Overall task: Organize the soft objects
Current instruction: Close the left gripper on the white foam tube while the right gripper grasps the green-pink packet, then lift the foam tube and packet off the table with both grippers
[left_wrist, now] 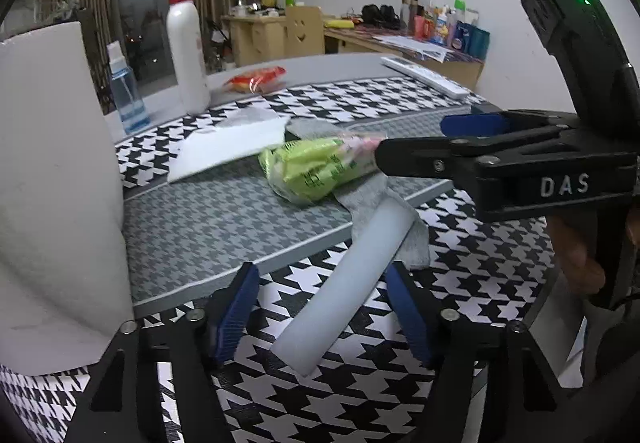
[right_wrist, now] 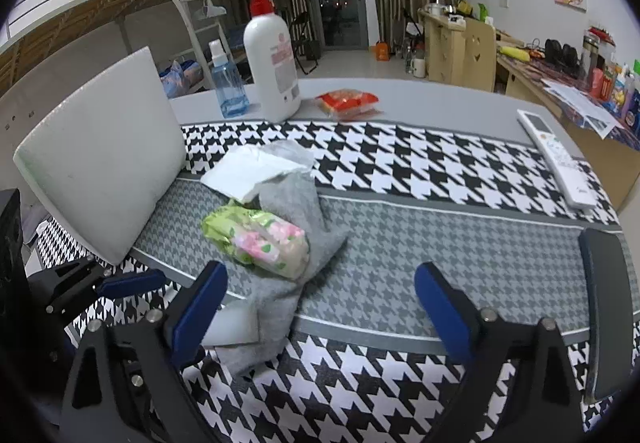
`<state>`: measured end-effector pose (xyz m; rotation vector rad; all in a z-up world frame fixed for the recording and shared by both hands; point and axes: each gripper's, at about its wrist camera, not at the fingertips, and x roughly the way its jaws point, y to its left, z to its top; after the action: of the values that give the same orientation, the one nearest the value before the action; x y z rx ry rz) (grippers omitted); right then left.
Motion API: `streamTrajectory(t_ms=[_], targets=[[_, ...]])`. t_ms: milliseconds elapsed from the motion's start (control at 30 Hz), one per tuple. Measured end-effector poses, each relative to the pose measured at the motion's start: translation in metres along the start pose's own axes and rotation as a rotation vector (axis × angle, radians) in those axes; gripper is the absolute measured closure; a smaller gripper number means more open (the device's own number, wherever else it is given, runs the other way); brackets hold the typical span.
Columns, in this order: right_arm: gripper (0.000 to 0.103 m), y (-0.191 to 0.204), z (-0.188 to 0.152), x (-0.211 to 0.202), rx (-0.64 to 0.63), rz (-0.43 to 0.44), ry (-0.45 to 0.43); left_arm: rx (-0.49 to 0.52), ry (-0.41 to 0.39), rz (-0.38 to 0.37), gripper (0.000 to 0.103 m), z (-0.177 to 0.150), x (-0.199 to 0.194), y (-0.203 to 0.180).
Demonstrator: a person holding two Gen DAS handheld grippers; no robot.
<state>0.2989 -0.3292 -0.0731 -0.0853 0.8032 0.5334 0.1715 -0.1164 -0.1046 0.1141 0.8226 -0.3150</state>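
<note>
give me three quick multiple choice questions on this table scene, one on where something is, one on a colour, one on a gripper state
1. Where does the green tissue pack lie?
A. on the grey cloth
B. on the remote
C. inside the pump bottle

2. What colour is the pump bottle's top?
A. blue
B. red
C. yellow

3. How does the left gripper stand?
A. shut on the grey cloth
B. shut on the remote
C. open around the white foam strip

Key: 1 A, the pack rests on the grey cloth. 2 B, the pump head is red. 3 C, its fingers stand apart on either side of the white foam strip.
</note>
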Motion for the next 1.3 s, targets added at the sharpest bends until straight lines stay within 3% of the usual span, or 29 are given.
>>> streamTrajectory(t_ms=[167, 300, 400, 467, 733, 1100, 1300], targets=[[0.012, 0.001, 0.004, 0.004, -0.016, 0.006, 0.008, 0.002, 0.016, -0.015, 0.043, 0.0, 0.002, 0.001], [0.012, 0.009, 0.007, 0.006, -0.048, 0.024, 0.001, 0.007, 0.025, -0.033, 0.052, 0.0, 0.003, 0.0], [0.021, 0.015, 0.009, 0.012, -0.064, 0.038, 0.013, 0.007, 0.025, -0.039, 0.065, 0.002, 0.003, 0.001], [0.028, 0.016, 0.01, 0.016, -0.065, 0.049, 0.026, 0.012, 0.025, -0.04, 0.066, 0.002, 0.004, 0.001], [0.03, 0.021, 0.012, 0.025, -0.087, 0.086, 0.037, -0.004, 0.025, -0.046, 0.075, 0.001, 0.004, 0.006], [0.059, 0.02, 0.01, 0.03, -0.08, 0.092, 0.047, -0.039, 0.028, -0.03, 0.079, 0.002, 0.004, 0.011], [0.062, 0.02, 0.008, 0.02, -0.084, 0.078, 0.028, -0.041, 0.021, -0.024, 0.082, 0.001, 0.001, 0.009]])
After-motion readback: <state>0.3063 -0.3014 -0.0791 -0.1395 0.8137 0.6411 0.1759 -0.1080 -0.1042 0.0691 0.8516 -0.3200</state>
